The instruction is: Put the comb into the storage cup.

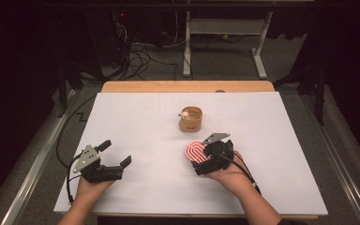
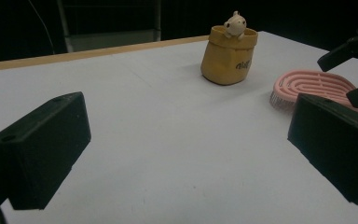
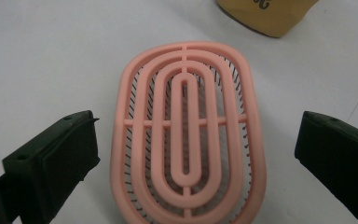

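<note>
My right tongs (image 3: 191,154) hang wide open over the pink brush (image 3: 186,135) — it lies bristles down on the white worktop (image 1: 136,122) between the jaws, untouched. Left tongs (image 1: 115,159) gape empty, well apart. Beyond the brush stands a yellow pot (image 1: 191,119).

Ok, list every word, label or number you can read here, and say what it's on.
Dark lettering on the front of the yellow pot: too small and blurred to read in the left gripper view, and cut off at the edge in the right gripper view.
Pink brush: no text.
White table: no text.
</note>
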A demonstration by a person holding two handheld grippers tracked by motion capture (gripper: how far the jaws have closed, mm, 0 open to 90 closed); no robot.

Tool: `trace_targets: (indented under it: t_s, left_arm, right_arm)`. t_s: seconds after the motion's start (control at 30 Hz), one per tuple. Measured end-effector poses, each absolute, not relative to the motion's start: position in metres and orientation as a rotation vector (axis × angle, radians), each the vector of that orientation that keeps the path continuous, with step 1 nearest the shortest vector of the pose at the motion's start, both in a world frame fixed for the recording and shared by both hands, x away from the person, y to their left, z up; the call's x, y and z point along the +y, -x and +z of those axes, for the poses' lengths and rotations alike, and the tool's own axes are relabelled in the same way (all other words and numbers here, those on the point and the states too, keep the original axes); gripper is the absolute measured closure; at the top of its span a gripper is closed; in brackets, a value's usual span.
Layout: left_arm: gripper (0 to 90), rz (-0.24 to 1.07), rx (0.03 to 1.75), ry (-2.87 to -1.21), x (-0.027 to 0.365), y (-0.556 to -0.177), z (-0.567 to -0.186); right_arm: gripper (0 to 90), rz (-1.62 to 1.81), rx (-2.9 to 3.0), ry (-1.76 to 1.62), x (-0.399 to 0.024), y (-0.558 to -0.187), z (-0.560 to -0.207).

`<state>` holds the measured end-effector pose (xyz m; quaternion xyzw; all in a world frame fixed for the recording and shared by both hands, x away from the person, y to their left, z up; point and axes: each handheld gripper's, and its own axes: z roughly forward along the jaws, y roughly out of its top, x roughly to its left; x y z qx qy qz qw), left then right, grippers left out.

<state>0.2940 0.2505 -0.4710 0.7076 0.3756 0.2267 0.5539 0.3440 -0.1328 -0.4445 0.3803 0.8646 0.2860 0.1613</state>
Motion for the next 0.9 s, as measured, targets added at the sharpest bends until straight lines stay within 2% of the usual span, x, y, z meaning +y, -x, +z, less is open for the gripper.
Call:
trace_targets:
  t_s: [0.47, 0.6, 0.83, 0.9]
  left_arm:
    - [0.0, 0.543, 0.894, -1.666, 0.251, -0.294, -0.471]
    - [0.0, 0.545, 0.898, -1.662, 0.252, -0.294, -0.471]
    - [0.1, 0.540, 0.905, -1.657, 0.254, -0.295, -0.471]
    - [0.0, 0.541, 0.906, -1.654, 0.254, -0.295, -0.470]
  right_arm:
    - [0.5, 0.686, 2.516, -1.071, -0.116, -0.351, -0.455]
    - [4.7, 0.655, 2.523, -1.065, -0.113, -0.351, -0.458]
    - [19.0, 0.653, 2.510, -1.051, -0.113, -0.349, -0.459]
    - [19.5, 0.659, 2.511, -1.050, -0.114, -0.349, -0.458]
